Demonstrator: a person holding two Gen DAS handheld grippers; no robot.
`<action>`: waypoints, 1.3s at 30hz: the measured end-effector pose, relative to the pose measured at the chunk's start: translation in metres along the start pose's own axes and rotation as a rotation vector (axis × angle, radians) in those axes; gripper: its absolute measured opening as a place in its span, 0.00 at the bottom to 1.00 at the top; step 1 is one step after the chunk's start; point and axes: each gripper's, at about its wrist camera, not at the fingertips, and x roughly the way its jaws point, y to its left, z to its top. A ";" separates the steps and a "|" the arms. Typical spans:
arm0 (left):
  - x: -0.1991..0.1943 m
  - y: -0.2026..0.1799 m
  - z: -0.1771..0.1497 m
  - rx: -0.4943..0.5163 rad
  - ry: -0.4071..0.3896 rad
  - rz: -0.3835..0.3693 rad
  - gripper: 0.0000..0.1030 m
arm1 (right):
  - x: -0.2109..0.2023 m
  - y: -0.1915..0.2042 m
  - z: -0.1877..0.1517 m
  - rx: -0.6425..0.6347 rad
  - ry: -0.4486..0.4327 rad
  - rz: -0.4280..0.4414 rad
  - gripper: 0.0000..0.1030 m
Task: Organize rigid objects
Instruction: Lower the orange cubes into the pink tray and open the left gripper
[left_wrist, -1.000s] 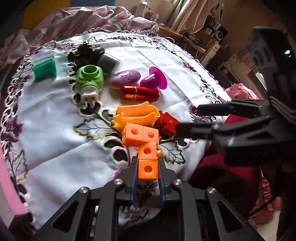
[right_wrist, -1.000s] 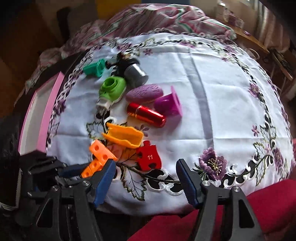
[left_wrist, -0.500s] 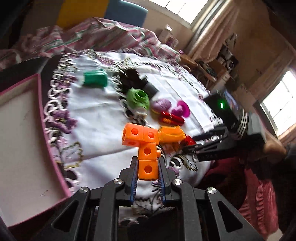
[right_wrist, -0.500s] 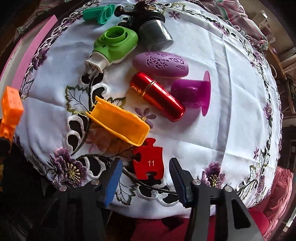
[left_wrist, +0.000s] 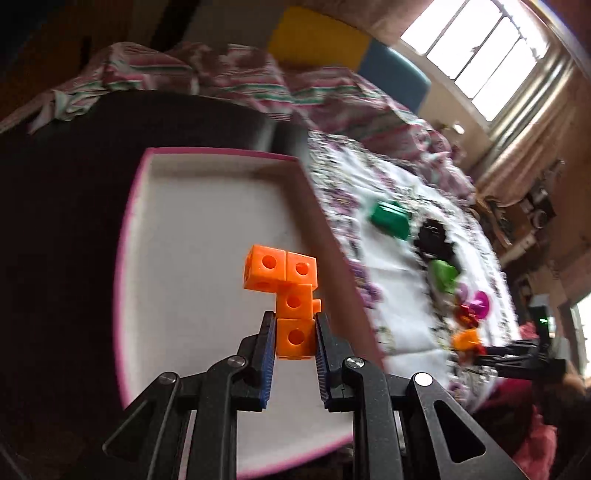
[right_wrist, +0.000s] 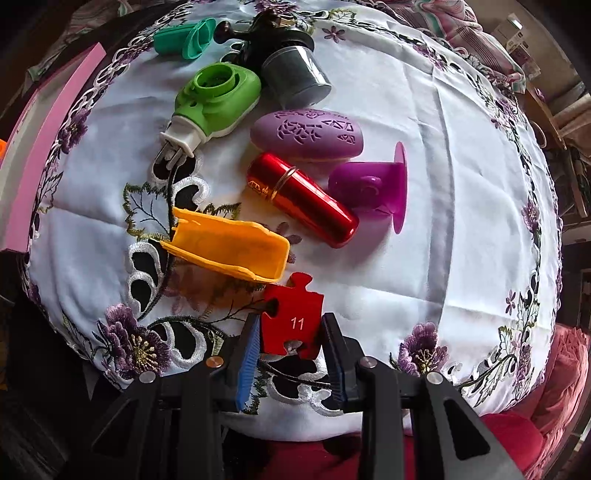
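Left tool (left_wrist: 294, 332) clamped on the bottom cube of an orange linked-cube piece (left_wrist: 286, 286), carried above the pink-rimmed tray (left_wrist: 207, 158) beside the table. Right tool (right_wrist: 290, 341) pointed down at the tablecloth (right_wrist: 424, 258), jaws just closed in around the red puzzle piece (right_wrist: 291, 321) marked 11; pads at or almost at its edges, contact not certain.

Risks:
- Cube piece held by one end cube only; top-heavy, offset shape. Could swing or unsnap at a joint if released from height, then bounce off the hard tray floor.
- Puzzle piece thin, flat, glossy; lying flush on cloth. Pads might slip off the edges or pinch embroidery and drag the cloth, disturbing the neighbours.
- Yellow-orange plastic scoop (right_wrist: 229, 251) just beside the puzzle tab; likely nudged on lift.

Materials:
- Cubes: matte hard plastic, round socket holes.
- Red metallic tube (right_wrist: 303, 201): smooth cylinder, prone to rolling.
- Lilac oval case (right_wrist: 308, 134): cut-out pattern.
- Magenta flanged piece (right_wrist: 373, 184), green plug-in device (right_wrist: 218, 99): moulded plastic.
- Cloth: white, cutwork, purple flowers.
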 end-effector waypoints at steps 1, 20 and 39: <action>0.002 0.007 0.004 -0.002 -0.001 0.027 0.19 | -0.001 0.000 0.001 -0.001 0.000 -0.002 0.32; 0.051 0.063 0.055 -0.019 0.027 0.191 0.22 | -0.002 0.009 0.001 0.033 0.027 -0.028 0.32; -0.031 -0.014 -0.020 0.064 -0.162 0.232 0.54 | -0.009 -0.014 0.019 0.061 0.055 -0.048 0.32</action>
